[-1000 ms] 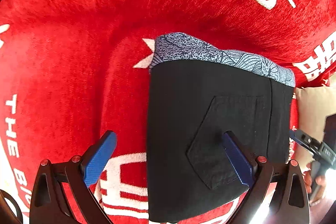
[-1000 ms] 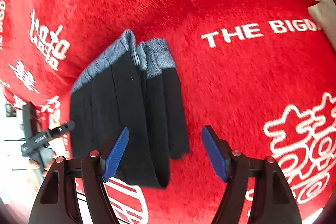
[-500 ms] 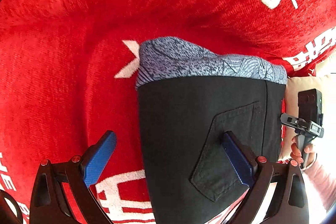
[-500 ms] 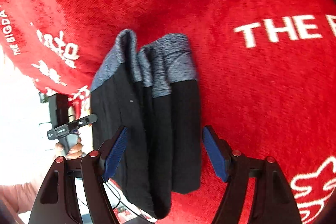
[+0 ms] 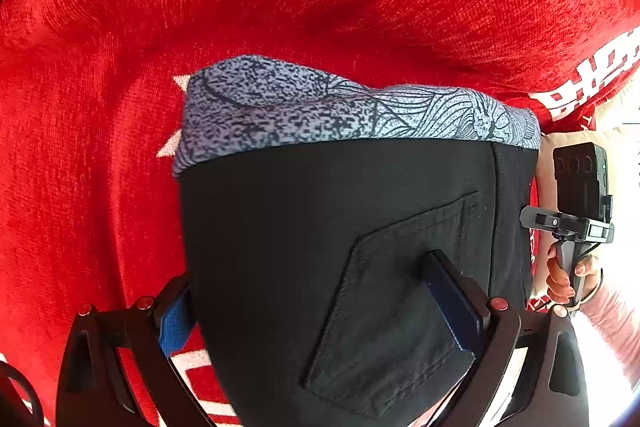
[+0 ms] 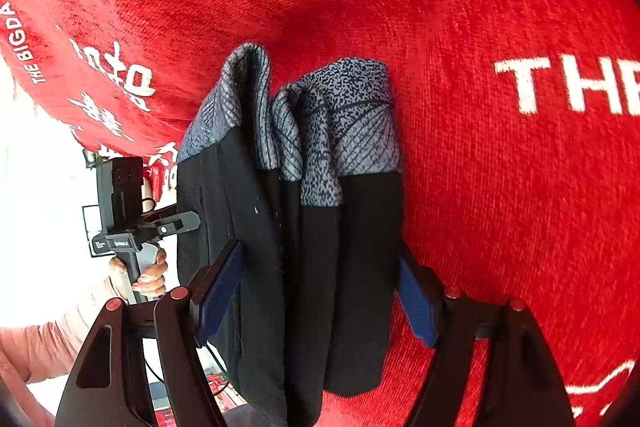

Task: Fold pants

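The pants (image 5: 320, 227) are black with a grey-blue patterned band (image 5: 340, 111), folded into a thick stack on the red cloth. A back pocket (image 5: 400, 307) faces the left wrist view. My left gripper (image 5: 316, 311) is open, its fingers either side of the stack's near edge, the right finger (image 5: 452, 307) over the pocket. In the right wrist view the stack (image 6: 296, 247) shows edge-on with several layers. My right gripper (image 6: 320, 291) is open, straddling the stack's end with a finger on each side.
A red plush cloth (image 5: 160, 27) with white lettering covers the surface. Each view shows the other hand-held gripper: the right one (image 5: 576, 211) at the right edge, the left one (image 6: 132, 219) at the left, beyond the cloth's edge.
Both grippers have moved in toward the pants; the stack now lies between the fingers of each. Both stay open.
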`<state>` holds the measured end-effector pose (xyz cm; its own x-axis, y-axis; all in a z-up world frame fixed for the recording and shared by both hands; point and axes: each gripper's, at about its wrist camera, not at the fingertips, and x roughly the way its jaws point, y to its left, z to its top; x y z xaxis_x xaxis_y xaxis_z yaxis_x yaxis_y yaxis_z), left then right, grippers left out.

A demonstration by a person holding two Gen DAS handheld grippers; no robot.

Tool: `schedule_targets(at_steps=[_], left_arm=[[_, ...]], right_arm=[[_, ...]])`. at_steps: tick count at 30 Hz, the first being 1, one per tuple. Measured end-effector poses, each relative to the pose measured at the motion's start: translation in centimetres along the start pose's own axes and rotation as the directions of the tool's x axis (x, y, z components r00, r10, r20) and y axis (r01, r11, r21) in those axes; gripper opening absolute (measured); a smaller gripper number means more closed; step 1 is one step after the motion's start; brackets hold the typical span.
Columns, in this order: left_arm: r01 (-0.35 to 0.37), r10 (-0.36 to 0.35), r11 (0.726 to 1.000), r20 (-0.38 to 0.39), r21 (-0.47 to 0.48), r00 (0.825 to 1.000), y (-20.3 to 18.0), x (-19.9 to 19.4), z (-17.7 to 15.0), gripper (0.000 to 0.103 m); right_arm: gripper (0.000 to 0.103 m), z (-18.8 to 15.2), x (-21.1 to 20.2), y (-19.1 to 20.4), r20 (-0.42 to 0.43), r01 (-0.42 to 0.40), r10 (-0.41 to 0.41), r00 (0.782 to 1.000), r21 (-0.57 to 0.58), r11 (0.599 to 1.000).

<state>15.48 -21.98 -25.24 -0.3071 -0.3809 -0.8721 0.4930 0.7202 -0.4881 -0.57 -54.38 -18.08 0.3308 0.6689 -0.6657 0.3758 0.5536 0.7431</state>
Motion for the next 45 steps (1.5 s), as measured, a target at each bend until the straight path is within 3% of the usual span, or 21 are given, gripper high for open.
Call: schedule_targets(at_steps=[4, 6, 8, 11, 16, 19, 25, 36, 45], left_arm=[[-0.022, 0.023, 1.000, 0.030, -0.014, 0.999, -0.8, 0.2, -0.3, 0.100], [-0.039, 0.040, 0.999, 0.051, -0.006, 0.998, -1.4, -0.1, -0.5, 0.094], [-0.055, 0.053, 0.998, 0.071, 0.014, 0.996, -2.2, -0.6, -0.8, 0.082], [-0.088, 0.084, 0.995, 0.088, 0.039, 0.993, -3.4, -1.3, -1.2, 0.071], [-0.084, 0.081, 0.996, 0.109, 0.021, 0.991, -3.9, -3.2, -1.9, 0.059], [-0.068, 0.067, 0.998, 0.115, 0.001, 0.991, -4.4, -4.4, -2.6, 0.058], [-0.103, 0.099, 0.994, 0.123, 0.022, 0.987, -6.5, -5.8, -5.3, 0.058], [-0.116, 0.117, 0.993, 0.112, -0.010, 0.987, -9.4, -6.7, -11.9, 0.058], [-0.106, 0.106, 0.994, 0.075, -0.004, 0.992, -7.3, -3.8, -16.2, 0.058]], right_arm=[[0.075, 0.2, 0.3, 0.2, -0.001, 0.008, -0.008, 1.000, 0.033, 0.999], [0.070, 0.0, 0.1, 0.4, 0.002, 0.027, -0.027, 1.000, 0.038, 0.999], [0.055, -0.1, -0.4, 0.5, 0.018, 0.024, -0.025, 1.000, 0.047, 0.999], [0.043, -0.7, -1.2, 1.1, 0.051, -0.013, 0.009, 0.999, 0.071, 0.997], [0.038, -1.4, -2.7, 1.6, 0.085, -0.062, 0.054, 0.995, 0.097, 0.993], [0.038, -2.2, -3.7, 2.3, 0.090, -0.084, 0.076, 0.993, 0.088, 0.993], [0.038, -4.6, -5.4, 2.4, 0.086, -0.115, 0.107, 0.991, 0.093, 0.989], [0.038, -12.1, -7.0, 2.0, 0.079, -0.147, 0.137, 0.987, 0.134, 0.980], [0.038, -17.6, -5.7, 1.4, 0.083, -0.061, 0.050, 0.995, 0.142, 0.988]])
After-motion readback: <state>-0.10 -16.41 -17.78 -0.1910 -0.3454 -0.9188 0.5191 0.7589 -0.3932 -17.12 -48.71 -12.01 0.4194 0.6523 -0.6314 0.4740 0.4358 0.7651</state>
